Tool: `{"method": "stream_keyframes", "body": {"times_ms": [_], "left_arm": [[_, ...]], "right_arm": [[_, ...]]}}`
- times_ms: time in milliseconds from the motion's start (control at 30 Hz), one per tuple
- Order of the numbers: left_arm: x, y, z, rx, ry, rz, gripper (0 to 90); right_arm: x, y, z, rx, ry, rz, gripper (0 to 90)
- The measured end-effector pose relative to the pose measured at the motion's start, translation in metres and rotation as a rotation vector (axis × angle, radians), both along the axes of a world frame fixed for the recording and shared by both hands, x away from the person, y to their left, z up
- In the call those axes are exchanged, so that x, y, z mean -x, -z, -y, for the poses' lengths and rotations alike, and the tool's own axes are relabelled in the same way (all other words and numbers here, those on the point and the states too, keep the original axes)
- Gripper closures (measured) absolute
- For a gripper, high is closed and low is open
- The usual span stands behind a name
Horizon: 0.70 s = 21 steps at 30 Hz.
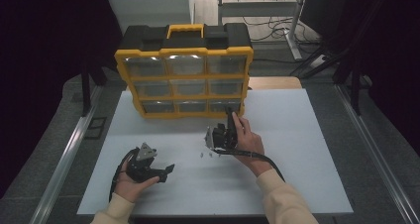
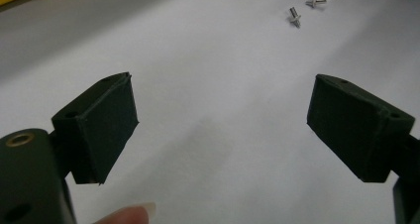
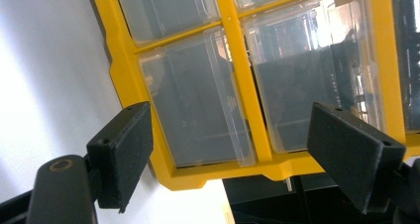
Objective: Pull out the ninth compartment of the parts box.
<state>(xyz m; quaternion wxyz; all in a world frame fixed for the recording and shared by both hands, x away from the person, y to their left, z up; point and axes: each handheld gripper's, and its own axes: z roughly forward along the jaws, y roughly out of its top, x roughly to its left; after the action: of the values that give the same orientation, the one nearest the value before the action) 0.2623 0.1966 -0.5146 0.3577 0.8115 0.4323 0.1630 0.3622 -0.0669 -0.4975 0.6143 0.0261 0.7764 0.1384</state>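
Observation:
A yellow and black organizer (image 1: 183, 70) with clear drawers stands upright at the back of the white table. My right gripper (image 1: 228, 117) is held just in front of its bottom right drawer. In the right gripper view it (image 3: 228, 135) is open and empty, tilted, facing a clear drawer (image 3: 198, 115) and the yellow frame (image 3: 242, 70). My left gripper (image 1: 167, 173) rests low at the front left, pointing right. Its jaws (image 2: 223, 110) stand wide open over bare table. Three small metal screws (image 2: 295, 17) lie beyond them, and they show on the table (image 1: 205, 154) between the two grippers.
The white table top (image 1: 297, 149) has free room to the right and in front. A fingertip (image 2: 131, 214) shows at the bottom of the left gripper view. A cable (image 1: 257, 157) trails from the right gripper over the person's forearm. Metal rails run along both table sides.

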Motion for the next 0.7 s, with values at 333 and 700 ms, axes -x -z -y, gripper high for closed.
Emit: {"method": "stream_keyframes", "body": {"times_ms": [333, 700], "left_arm": [[0.0, 0.0, 0.0, 0.0, 0.001, 0.001, 12.2], [0.0, -0.001, -0.001, 0.0, -0.001, 0.001, 12.2]], "right_arm": [[-0.008, 0.002, 0.003, 0.004, 0.023, -0.002, 18.6], [-0.014, 0.005, 0.003, -0.003, 0.027, -0.012, 20.1]]}}
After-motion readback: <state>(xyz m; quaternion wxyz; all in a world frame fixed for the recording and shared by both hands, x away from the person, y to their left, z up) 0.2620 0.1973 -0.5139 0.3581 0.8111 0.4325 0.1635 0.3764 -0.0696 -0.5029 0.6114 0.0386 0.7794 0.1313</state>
